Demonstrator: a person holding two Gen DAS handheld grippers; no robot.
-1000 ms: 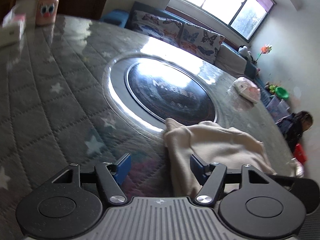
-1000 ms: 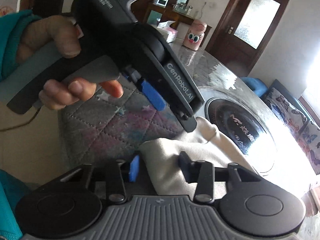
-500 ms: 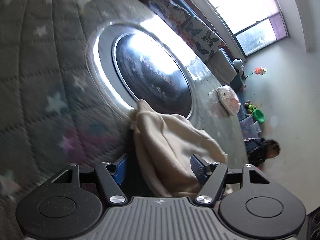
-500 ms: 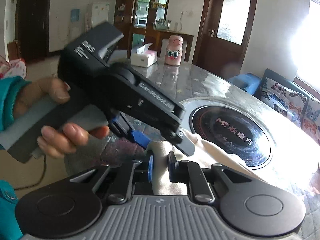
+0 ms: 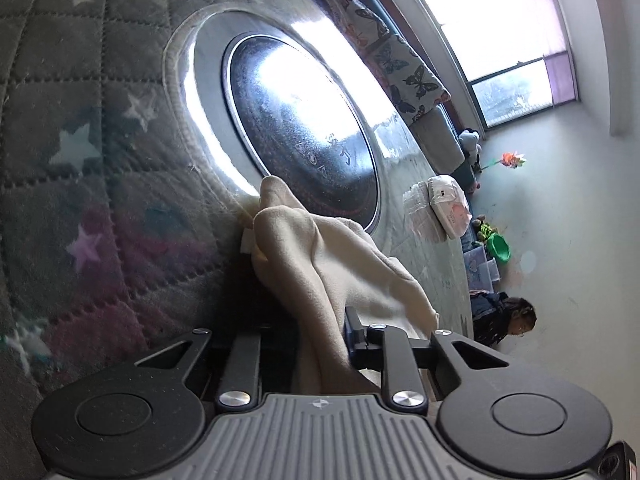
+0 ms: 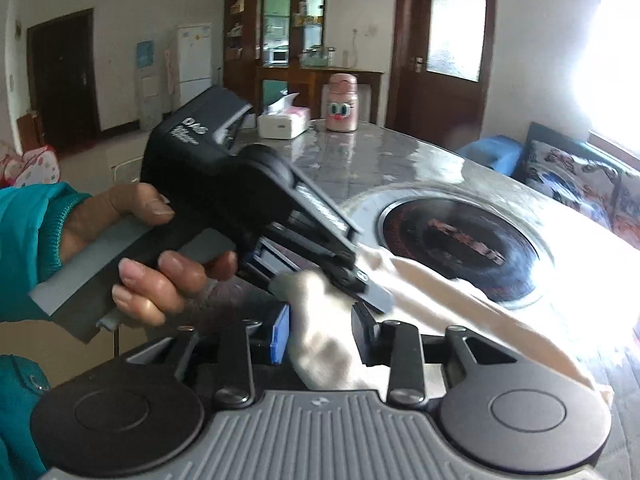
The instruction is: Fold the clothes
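Folding has scarcely begun, we judge. We find the cream garment bunched on the quilted table cover beside the round cooktop, no tidy fold visible. Left gripper is closing on its bunched edge; right gripper is opening, cloth between its jaws.

Garment: you are looking at a cream fleece cloth, bunched and creased.
Pose: it is rising in a ridge at the near end.
Place: it is lying on the quilted cover, its far corner reaching the round glass inset.
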